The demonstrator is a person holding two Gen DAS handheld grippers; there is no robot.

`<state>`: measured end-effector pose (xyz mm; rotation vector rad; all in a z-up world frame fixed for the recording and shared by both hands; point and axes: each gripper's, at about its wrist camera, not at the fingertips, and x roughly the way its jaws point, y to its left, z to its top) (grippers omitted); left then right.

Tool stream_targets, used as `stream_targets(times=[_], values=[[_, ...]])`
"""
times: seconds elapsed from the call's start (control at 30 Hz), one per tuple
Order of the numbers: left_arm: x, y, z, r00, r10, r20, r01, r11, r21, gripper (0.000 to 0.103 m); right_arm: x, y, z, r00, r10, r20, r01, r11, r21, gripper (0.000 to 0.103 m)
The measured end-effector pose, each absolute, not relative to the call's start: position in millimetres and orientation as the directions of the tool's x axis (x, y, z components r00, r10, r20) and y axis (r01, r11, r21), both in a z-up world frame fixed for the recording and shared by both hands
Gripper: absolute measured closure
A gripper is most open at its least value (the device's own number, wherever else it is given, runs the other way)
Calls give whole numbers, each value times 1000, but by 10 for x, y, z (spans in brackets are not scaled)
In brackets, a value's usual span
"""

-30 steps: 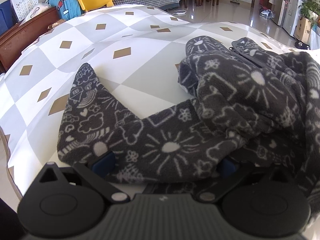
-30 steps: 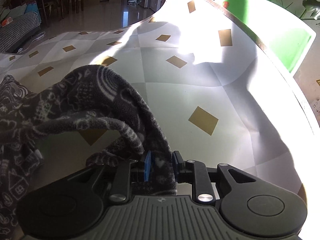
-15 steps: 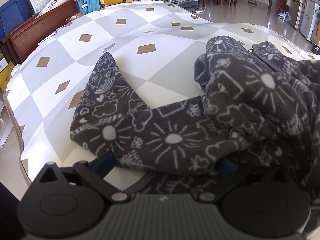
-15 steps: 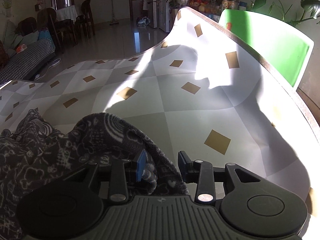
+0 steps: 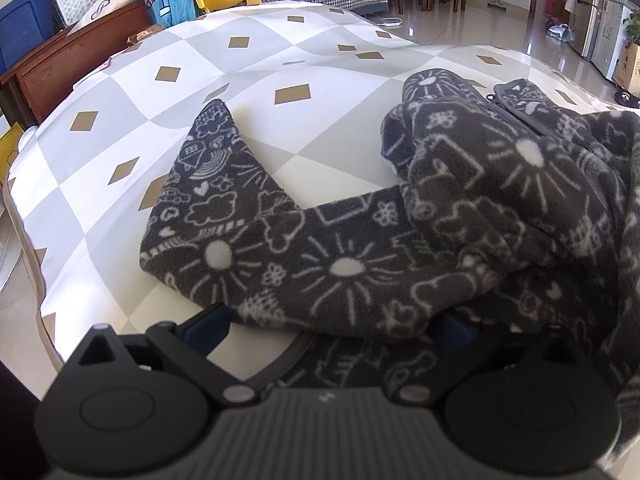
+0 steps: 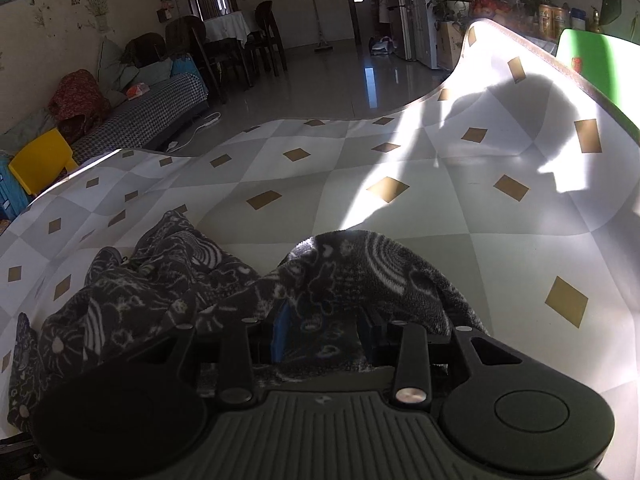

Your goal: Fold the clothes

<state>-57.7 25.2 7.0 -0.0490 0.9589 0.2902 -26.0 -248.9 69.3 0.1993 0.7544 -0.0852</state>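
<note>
On checkered tablecloth: rumpled doodle-print fleece; left gripper, right gripper both spread.

Garment cut off rightward

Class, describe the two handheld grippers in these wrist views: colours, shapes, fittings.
The left gripper and right gripper look alike: a ribbed dark grey body, black linkage arms with silver pivot screws, two round black discs at the sides, and blue pads on the fingers. No cables, sleeves or hands show.
</note>
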Motion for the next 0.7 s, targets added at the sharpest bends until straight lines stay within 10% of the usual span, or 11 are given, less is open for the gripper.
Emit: stream_targets(times=[0.7], values=[[-627,376,37,542,159,-825,-275,961,5,0,-191,-2126,147,612,-107,-783,114,992,-47,62]])
